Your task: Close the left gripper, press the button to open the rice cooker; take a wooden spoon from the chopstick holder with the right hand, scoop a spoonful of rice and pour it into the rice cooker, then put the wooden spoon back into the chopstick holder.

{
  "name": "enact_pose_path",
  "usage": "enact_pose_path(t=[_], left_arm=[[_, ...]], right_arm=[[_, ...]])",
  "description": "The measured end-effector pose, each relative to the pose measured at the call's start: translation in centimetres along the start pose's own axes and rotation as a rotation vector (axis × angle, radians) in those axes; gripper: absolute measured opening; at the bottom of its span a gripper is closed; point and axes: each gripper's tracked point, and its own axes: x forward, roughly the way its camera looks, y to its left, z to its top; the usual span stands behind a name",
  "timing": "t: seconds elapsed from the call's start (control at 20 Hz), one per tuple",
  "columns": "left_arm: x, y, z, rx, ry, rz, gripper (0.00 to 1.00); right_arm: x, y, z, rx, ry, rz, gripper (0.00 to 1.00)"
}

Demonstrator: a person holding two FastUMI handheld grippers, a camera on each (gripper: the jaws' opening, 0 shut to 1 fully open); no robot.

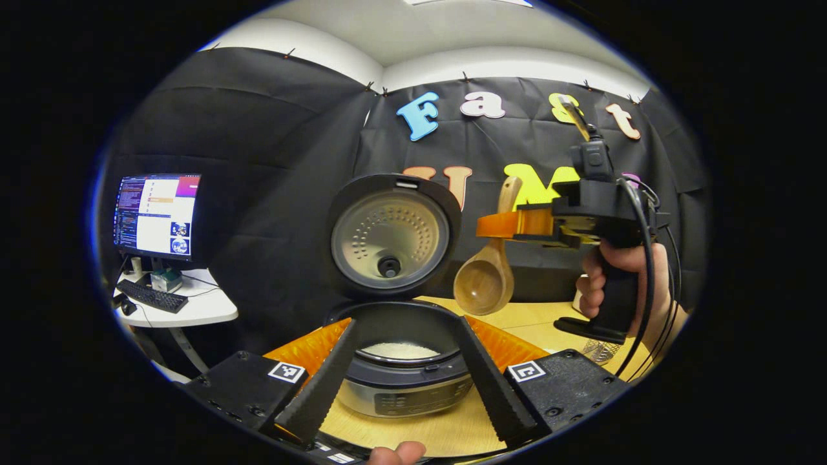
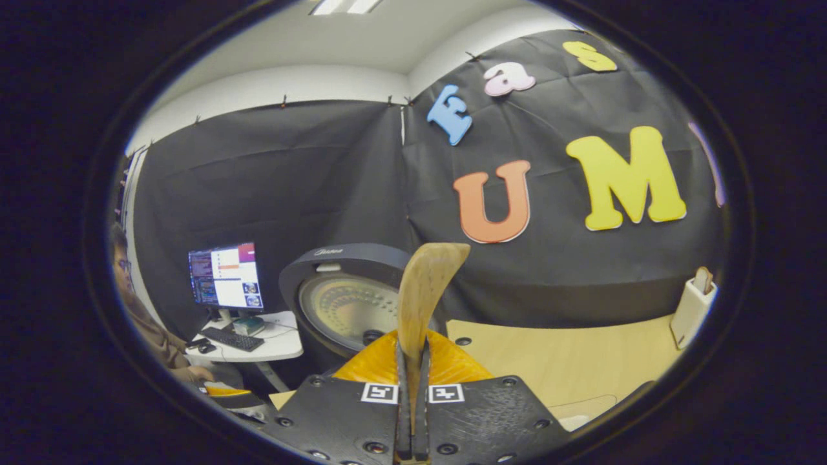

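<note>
Wooden spoon (image 2: 423,290) clamped in right claw (image 2: 413,387), bowl hidden there; left claw (image 1: 404,381) wide.

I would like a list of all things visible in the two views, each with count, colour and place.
rice cooker: 1, dark and silver, on the table between the left gripper's fingers, lid up
rice: white, in the cooker pot
wooden spoon: 1, light brown, held in the air right of the lid, bowl down
table: 1, light wood
monitor: 1, lit, on a white side desk
keyboard: 1, black, same desk
white holder: 1, on the table's far right
person: 1, seated by the desk
left gripper: jaws open
right gripper: jaws shut on the spoon handle
hand: holding the right gripper
</note>
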Motion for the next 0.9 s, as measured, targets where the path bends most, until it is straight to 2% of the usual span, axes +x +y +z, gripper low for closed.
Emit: enact_pose_path(t=[0.25, 0.3, 0.35, 0.4, 0.45, 0.5, 0.75, 0.9], left_arm=[[0.1, -2.8, 0.2, 0.020, -0.004, -0.032, 0.98], [0.2, -3.2, 0.3, 0.026, -0.008, -0.036, 0.89], [0.2, -3.6, 0.3, 0.031, -0.005, -0.036, 0.89], [0.2, -3.9, 0.2, 0.035, -0.005, -0.038, 0.98], [0.2, -4.2, 0.2, 0.037, -0.005, -0.042, 0.89], [0.2, -4.6, 0.3, 0.038, -0.008, -0.045, 0.98], [0.4, -6.0, 0.2, 0.049, -0.008, -0.065, 0.98], [0.4, -6.6, 0.1, 0.064, -0.008, -0.071, 0.98]], right_arm=[[-5.1, -7.2, 1.0, 0.086, -0.043, -0.106, 0.02], [-6.5, -9.0, 1.1, 0.089, -0.054, -0.137, 0.02], [-8.0, -10.7, 1.2, 0.094, -0.064, -0.169, 0.02], [-9.4, -12.7, 1.3, 0.105, -0.072, -0.204, 0.02], [-10.8, -14.7, 1.4, 0.117, -0.076, -0.243, 0.02], [-12.3, -16.7, 1.6, 0.131, -0.086, -0.283, 0.02], [-19.8, -26.2, 2.5, 0.174, -0.162, -0.494, 0.02], [-22.3, -29.6, 0.9, 0.200, -0.159, -0.574, 0.02]])
